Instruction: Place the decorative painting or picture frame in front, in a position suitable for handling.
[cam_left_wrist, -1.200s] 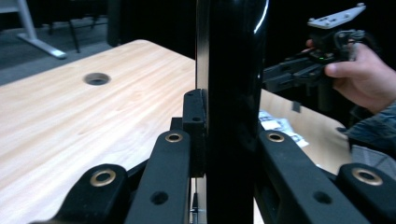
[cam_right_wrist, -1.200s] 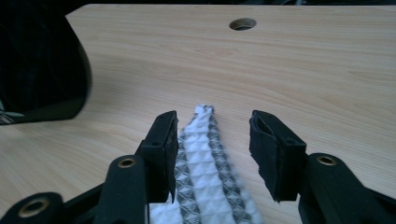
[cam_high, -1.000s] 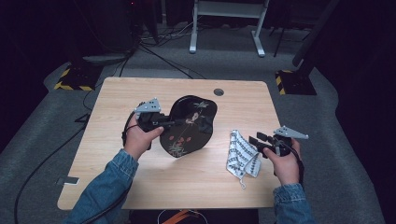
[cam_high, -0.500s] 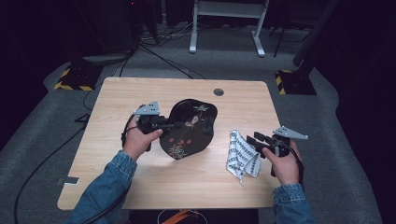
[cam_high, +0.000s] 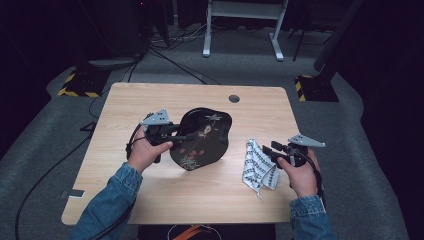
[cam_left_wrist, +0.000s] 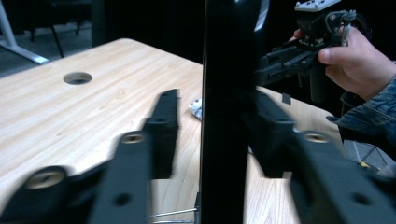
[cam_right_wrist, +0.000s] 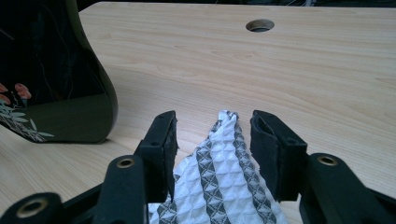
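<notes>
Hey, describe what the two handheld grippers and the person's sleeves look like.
Both the left gripper and the right gripper are black, each with two flat black jaws, round metal bolts near the jaw bases, a grey three-cornered plate on top and a trailing black cable. The person wears blue denim sleeves.

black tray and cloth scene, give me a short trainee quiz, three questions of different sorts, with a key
1. True or false: the black tray lies flat on the table.
2. What lies between the right gripper's jaws? A) a patterned cloth B) a sponge C) nothing
3. How do the left gripper's jaws stand at the tray's rim?

Key
1. False: it is tipped up on its edge.
2. A.
3. Apart, one on each side of the rim; they have just been opening.
</notes>
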